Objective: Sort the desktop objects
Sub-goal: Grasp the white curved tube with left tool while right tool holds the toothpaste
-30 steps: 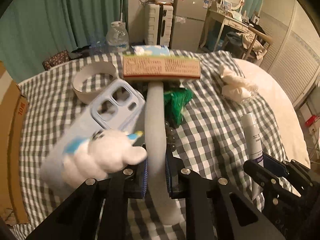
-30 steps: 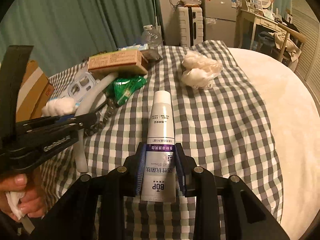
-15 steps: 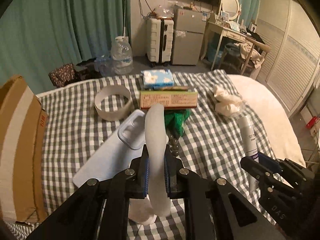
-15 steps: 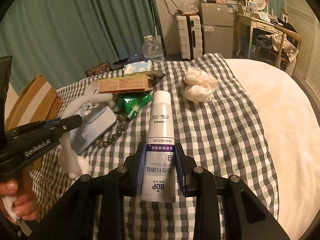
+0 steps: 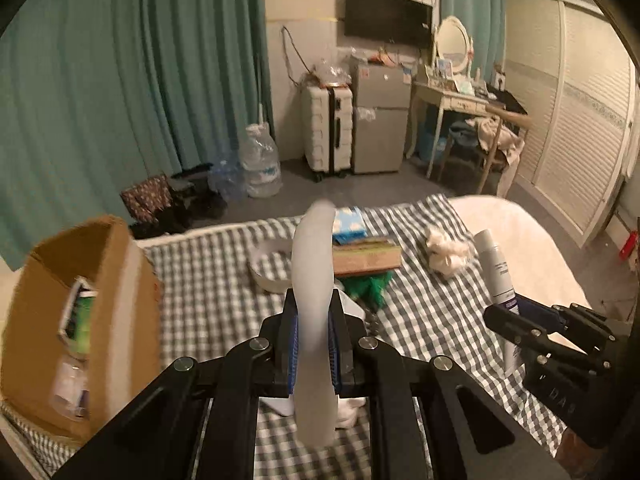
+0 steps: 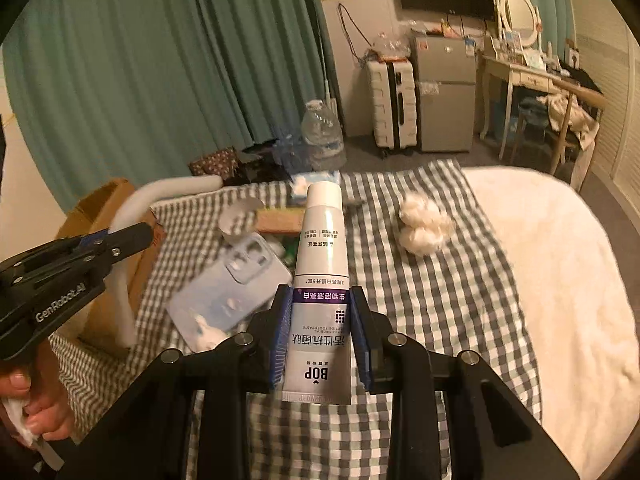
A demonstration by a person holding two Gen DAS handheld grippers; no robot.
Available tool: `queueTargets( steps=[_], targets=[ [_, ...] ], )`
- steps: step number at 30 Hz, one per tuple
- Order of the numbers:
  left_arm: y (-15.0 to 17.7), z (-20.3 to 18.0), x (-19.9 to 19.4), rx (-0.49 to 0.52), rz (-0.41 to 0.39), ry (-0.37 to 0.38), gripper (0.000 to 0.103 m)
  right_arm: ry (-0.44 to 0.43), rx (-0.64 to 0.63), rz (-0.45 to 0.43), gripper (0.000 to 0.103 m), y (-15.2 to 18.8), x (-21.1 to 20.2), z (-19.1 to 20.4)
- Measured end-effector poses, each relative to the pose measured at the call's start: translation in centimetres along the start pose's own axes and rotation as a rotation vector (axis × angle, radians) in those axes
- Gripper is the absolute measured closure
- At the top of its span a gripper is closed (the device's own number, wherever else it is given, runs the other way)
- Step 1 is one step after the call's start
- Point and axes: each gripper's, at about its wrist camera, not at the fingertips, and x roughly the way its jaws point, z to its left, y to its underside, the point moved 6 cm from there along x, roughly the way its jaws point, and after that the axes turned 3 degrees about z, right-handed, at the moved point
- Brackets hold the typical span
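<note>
Left gripper (image 5: 313,344): jaws clamped near shut on a curved white band (image 5: 313,280), gripped mid-length so both ends hang free. Right gripper (image 6: 320,332): jaws closed partway on a toothpaste tube (image 6: 320,280), held by its crimped end with the cap pointing forward (a secure flat hold). Both items are clear of the checked cloth (image 6: 420,280). An open cardboard box (image 5: 80,312) stands at the left, already holding items; judged the likely destination. Phone case (image 6: 236,292), flat box (image 5: 366,258) and white wad (image 6: 424,222) remain unsorted.
</note>
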Motion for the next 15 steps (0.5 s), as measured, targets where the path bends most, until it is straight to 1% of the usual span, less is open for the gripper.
queueTargets(
  steps=[4,7,11,15],
  targets=[
    [-0.9,2.0,-2.5,-0.007,-0.038,-0.029,0.091,-0.003,-0.015,-0.030,0.075,-1.4,-1.9,1.6],
    [-1.4,3.4,-3.8,-0.004,-0.044,-0.057,0.091,-0.001,-0.034,-0.052,0.075,-2.4,-2.8,2.8],
    [-2.2,5.1,-5.4,-0.018,-0.079,-0.083,0.091,-0.010,-0.041,-0.067,0.075,-3.6,-3.4,4.5],
    [-3.0,6.1,-6.6,0.005,-0.131,-0.104,0.091,-0.009,-0.065,-0.081,0.075,-4.5,-3.7,6.5]
  ],
)
